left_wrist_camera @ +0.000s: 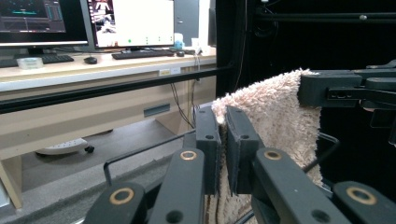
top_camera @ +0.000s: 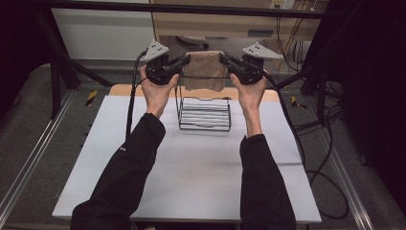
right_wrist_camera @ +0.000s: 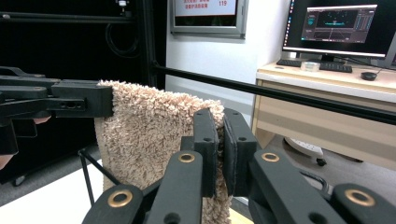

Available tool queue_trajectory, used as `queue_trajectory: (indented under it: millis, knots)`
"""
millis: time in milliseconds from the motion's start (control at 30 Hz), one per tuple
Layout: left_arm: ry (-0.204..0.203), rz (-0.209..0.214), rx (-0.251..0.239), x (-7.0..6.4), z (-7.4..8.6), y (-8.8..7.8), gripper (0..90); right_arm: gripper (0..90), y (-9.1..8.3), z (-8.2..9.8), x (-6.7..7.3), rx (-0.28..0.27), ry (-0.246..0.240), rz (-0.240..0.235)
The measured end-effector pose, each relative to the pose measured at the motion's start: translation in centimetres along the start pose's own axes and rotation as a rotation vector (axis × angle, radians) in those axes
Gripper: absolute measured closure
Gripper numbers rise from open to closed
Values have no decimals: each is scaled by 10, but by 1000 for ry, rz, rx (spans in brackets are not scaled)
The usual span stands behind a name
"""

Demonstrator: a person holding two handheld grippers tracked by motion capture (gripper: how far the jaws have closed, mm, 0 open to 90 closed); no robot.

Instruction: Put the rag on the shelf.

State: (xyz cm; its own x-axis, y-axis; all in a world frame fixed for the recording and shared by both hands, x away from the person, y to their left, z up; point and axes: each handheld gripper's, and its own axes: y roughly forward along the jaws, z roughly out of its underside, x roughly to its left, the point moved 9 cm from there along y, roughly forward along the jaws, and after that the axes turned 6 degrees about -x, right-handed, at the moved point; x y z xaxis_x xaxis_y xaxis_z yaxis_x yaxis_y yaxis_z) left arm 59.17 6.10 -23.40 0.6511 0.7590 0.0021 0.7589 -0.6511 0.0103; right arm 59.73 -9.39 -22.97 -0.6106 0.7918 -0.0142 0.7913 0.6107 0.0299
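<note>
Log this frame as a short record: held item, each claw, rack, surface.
held item: fuzzy beige towel, stretched between both claws, hanging above the rack
left claw: shut on towel's top corner
right claw: shut on the opposite top corner
rack: black wire rack, standing on the table under the towel
surface: white table

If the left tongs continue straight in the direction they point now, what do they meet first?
Probably the right tongs. The left tongs point sideways along the fluffy beige towel they grip, toward its other top corner, which the right ones hold. Depth is uncertain.
</note>
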Motion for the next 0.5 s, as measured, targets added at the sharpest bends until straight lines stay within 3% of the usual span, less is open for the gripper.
queue_trajectory:
  millis: [300, 500]
  knots:
    - [6, 36, -2, -10, 4, -6, 845, 852, -12, 5, 2, 3, 6, -9]
    - [-5, 60, 0, -14, 6, -13, 844, 850, -20, 6, 7, 5, -21, -27]
